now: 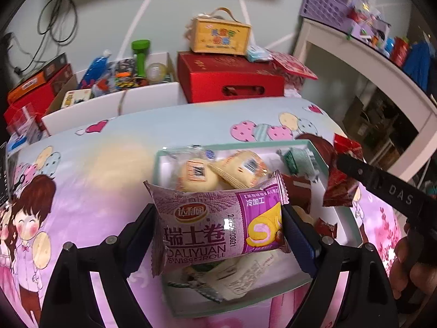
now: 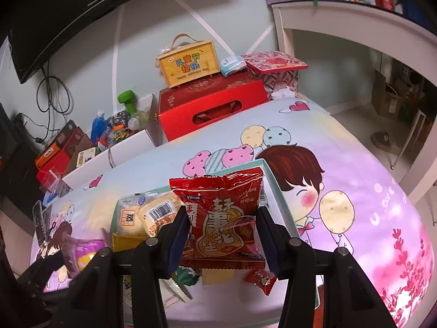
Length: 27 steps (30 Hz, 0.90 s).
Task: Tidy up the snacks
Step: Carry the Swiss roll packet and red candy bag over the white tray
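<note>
Snacks fill the white box (image 1: 322,161) with the pale green rim, and this box is our landmark. It sits on the table (image 1: 114,169), which wears a cloth with cartoon children, hearts and balloons.

We hold a purple Swiss roll packet (image 1: 218,221) in our left gripper (image 1: 218,227). Both sides of the gripper press on the packet's ends, so it is clamped tight. The packet hangs just above the near part of the box.

We hold a red peanut bag (image 2: 224,216) in our right gripper (image 2: 224,235). Its two sides squeeze the bag from left and right, so it is clamped too. The bag hangs over the box, near its right wall.

Inside the box we see round yellow cakes (image 1: 199,175) in clear wrappers at the far side. A small green packet (image 1: 296,161) lies in the far right corner. A little red candy (image 2: 259,280) lies at the near side of the box.

Behind the box, past the table's far edge, stands a big red box (image 1: 232,79). A yellow box with a handle (image 1: 218,37) sits on top of it. To the left of the red box is a white bin (image 1: 117,101) full of toys and bottles.
</note>
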Tool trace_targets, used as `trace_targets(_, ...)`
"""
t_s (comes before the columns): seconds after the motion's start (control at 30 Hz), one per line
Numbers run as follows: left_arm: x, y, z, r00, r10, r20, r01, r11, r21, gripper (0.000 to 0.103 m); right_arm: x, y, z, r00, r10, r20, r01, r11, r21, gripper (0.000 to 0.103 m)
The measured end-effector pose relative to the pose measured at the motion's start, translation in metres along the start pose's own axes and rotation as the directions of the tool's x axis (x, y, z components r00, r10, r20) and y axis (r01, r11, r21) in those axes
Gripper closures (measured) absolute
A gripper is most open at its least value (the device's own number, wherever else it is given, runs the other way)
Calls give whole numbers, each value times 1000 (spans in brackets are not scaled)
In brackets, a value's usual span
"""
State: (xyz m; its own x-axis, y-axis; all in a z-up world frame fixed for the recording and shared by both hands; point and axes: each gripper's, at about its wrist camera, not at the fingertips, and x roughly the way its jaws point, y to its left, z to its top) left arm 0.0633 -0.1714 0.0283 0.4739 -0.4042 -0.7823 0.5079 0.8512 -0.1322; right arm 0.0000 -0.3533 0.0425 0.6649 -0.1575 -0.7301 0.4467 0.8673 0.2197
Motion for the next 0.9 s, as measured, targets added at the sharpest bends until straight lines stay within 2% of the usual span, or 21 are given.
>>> trace_targets(0.23,16,-12,-4,999,-1,-33,3,999,37,14,17,-1,-5,998,-3,-60,3,1000,-5,49)
trace_targets(0.4,23,-12,-6,999,7,-47,-5,999,41,14,33,6,-10,994,40,-106,-41,999,-10,49)
trace_targets(0.9,40,-14,-10,997,25,-77,-20,998,64,14,42,35,-15,987,101,-122,-111,990,-83,49)
